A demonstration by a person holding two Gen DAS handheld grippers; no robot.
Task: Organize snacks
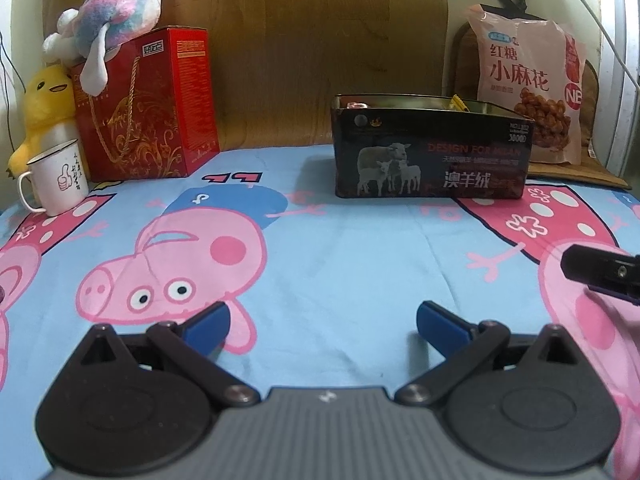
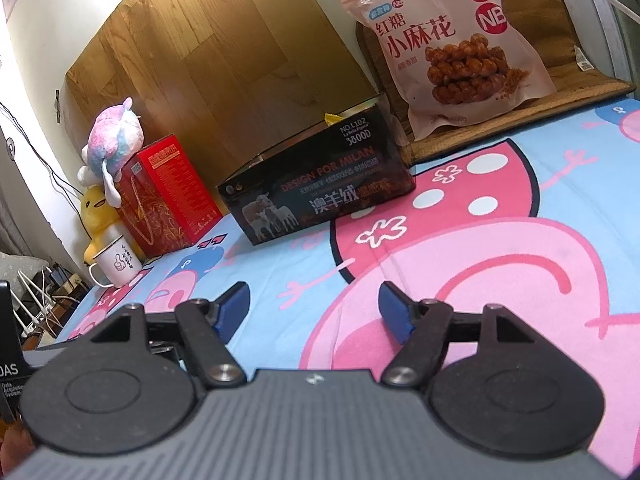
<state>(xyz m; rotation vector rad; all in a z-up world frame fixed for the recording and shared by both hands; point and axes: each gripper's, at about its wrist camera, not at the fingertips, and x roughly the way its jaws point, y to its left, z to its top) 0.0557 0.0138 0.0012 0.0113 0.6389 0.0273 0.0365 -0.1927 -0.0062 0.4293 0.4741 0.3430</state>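
Taking the dark tin (image 1: 432, 152) with the sheep picture as your landmark, read the scene from left to right. Far to its left a white mug (image 1: 56, 182) stands on the cartoon bedsheet (image 1: 340, 248), in front of a yellow plush duck (image 1: 44, 112). Just right of them, still well left of the tin, stands a red gift box (image 1: 160, 104) with a pink-and-blue plush toy (image 1: 108, 12) lying on top. The tin itself is open-topped, and wrapped snacks (image 1: 458, 102) peek above its rim. Behind and to the right of the tin a pink snack bag (image 1: 528, 80) leans upright on a brown mat (image 1: 576, 168). Your left gripper (image 1: 322, 326) hovers over the sheet in front of the tin, jaws wide and empty. Your right gripper (image 2: 314, 308), to the tin's right, has its jaws parted with nothing between them.
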